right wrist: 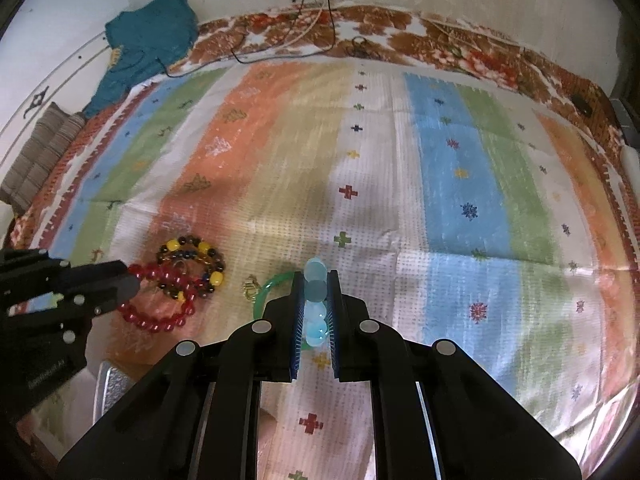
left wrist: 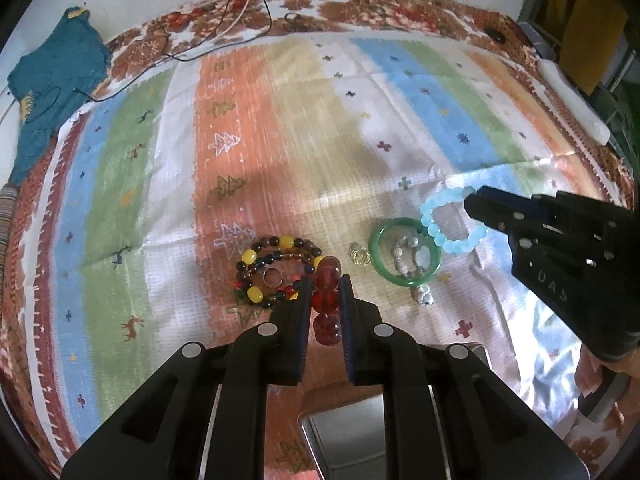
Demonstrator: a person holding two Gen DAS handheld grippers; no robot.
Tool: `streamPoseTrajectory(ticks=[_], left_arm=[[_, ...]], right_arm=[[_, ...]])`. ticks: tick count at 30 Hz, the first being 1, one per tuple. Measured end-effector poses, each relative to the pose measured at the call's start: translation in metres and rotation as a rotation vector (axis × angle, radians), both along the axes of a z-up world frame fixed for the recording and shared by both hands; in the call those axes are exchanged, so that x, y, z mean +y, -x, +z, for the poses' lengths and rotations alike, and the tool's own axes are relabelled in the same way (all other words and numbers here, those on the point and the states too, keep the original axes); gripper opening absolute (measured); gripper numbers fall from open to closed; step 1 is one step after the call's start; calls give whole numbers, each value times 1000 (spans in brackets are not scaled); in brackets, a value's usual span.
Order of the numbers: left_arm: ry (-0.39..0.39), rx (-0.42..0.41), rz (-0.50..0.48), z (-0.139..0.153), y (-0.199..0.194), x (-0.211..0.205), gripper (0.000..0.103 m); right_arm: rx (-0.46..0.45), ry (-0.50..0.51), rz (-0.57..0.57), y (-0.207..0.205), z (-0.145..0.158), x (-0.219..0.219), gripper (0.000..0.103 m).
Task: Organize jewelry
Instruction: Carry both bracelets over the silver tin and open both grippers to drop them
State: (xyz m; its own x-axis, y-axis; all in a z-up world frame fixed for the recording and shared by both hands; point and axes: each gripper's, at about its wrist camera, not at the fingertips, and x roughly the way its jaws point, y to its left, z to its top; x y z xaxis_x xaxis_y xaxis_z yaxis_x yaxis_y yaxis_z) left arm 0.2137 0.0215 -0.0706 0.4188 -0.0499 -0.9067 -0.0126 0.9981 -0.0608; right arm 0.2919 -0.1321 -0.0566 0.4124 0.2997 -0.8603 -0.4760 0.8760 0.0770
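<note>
My left gripper [left wrist: 326,284] is shut on a red bead bracelet [left wrist: 327,302], which hangs as a loop in the right wrist view [right wrist: 160,312]. My right gripper [right wrist: 316,280] is shut on a light blue bead bracelet [right wrist: 315,308], seen as a ring in the left wrist view [left wrist: 446,222]. On the striped cloth lie a multicolour bead bracelet with yellow beads [left wrist: 272,268] around a small metal ring [left wrist: 273,277], a green bangle [left wrist: 404,252] around a pearl-like string [left wrist: 412,264], and a small gold piece [left wrist: 360,258].
A metal tin [left wrist: 352,436] sits under my left gripper at the near edge. A teal cloth [left wrist: 52,80] and thin cables [left wrist: 240,20] lie at the far left and back. A white tube [left wrist: 572,100] lies at the right edge.
</note>
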Motion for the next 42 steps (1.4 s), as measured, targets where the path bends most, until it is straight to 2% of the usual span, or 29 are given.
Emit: streamPoseTrajectory(ticks=[18,42], left_arm=[[50,-74,-3,33,43,-1,13],[92,-132,-18,53,93,-8,13]], right_arm=[[-64,-80,25,47,38,-19,12],[-85,-113,90,100,53,-24,12]])
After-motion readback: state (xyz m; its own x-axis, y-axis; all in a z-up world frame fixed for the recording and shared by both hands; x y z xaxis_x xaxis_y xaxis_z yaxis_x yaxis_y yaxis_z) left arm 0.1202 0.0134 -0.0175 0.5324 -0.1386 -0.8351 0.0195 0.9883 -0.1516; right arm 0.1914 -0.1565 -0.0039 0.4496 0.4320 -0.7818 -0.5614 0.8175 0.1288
